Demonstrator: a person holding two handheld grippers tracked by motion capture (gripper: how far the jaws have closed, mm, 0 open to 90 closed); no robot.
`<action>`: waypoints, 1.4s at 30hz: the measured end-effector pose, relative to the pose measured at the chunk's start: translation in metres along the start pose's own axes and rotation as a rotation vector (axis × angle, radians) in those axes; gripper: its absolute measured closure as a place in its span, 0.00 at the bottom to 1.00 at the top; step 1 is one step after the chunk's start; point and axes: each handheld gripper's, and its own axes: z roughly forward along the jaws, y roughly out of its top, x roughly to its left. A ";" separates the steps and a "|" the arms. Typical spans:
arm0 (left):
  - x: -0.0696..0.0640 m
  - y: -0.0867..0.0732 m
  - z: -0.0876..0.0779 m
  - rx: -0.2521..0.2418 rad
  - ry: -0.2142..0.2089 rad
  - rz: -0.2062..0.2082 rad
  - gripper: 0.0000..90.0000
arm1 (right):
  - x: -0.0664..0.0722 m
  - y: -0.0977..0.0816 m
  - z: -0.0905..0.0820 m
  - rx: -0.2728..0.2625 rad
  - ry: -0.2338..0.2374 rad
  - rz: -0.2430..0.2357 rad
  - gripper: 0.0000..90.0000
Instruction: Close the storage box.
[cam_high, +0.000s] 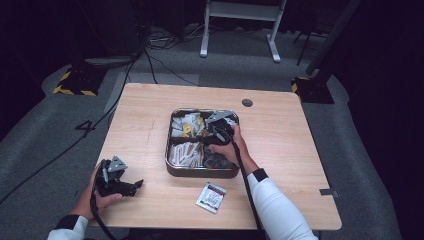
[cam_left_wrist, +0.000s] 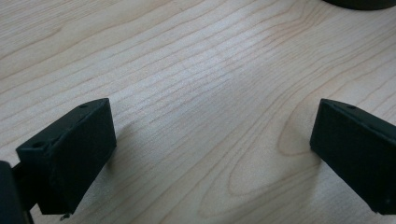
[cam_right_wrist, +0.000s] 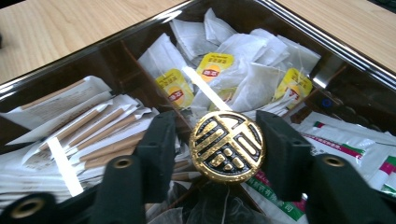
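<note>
While your desk (cam_high: 150, 125) carries a compartmented tray (cam_high: 171, 167) of tea bags (cam_right_wrist: 243, 65), paper-wrapped sticks (cam_right_wrist: 88, 130) and sachets, one loose sachet (cam_high: 211, 197) lies on the wood just in front of the tray, apparently left to put in. Your right hand-held gripper (cam_right_wrist: 215, 144) hangs over the tray's middle, jaws parted on either side of the gold knob (cam_right_wrist: 227, 146); you cannot tell whether the pads touch it. Your left hand-held gripper (cam_left_wrist: 205, 154) rests wide open on bare wood. From above the knob is hidden by your hand; the right gripper view reveals its embossed face.
</note>
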 end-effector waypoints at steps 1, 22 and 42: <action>0.000 0.000 0.000 0.000 0.000 0.000 0.01 | 0.000 0.000 -0.001 -0.002 -0.003 -0.005 0.49; 0.000 0.000 0.000 0.000 0.000 0.000 0.01 | -0.008 -0.006 -0.018 0.018 -0.002 -0.031 0.22; 0.000 0.000 0.000 0.000 0.000 -0.001 0.01 | -0.014 -0.016 -0.051 0.051 -0.049 -0.119 0.25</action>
